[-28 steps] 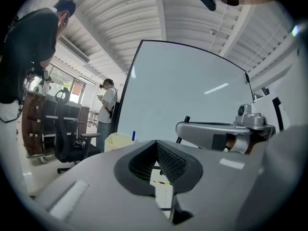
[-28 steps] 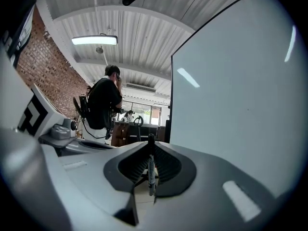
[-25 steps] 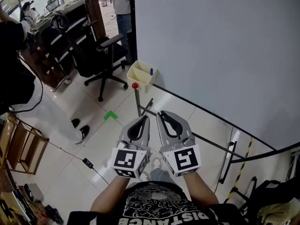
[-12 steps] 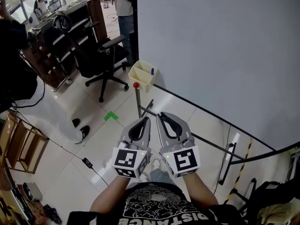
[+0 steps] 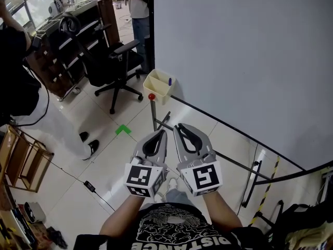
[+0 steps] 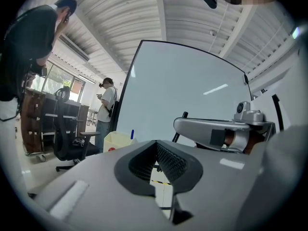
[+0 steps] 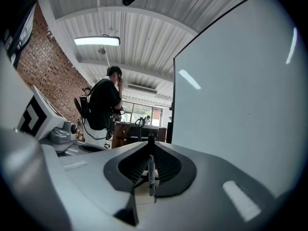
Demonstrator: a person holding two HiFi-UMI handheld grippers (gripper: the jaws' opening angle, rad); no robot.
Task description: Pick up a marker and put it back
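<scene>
Your right gripper clamps marker upright; left gripper closed, empty. Likely put-back step. Next: reach far, lower marker into yellow tray beside whiteboard.

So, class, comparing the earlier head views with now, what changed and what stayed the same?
Only the surroundings: the person in black at the left shifted, and the cable adapter on the floor slid left. Both grippers kept still, the right gripper shut on the marker, the left gripper shut and empty.
</scene>
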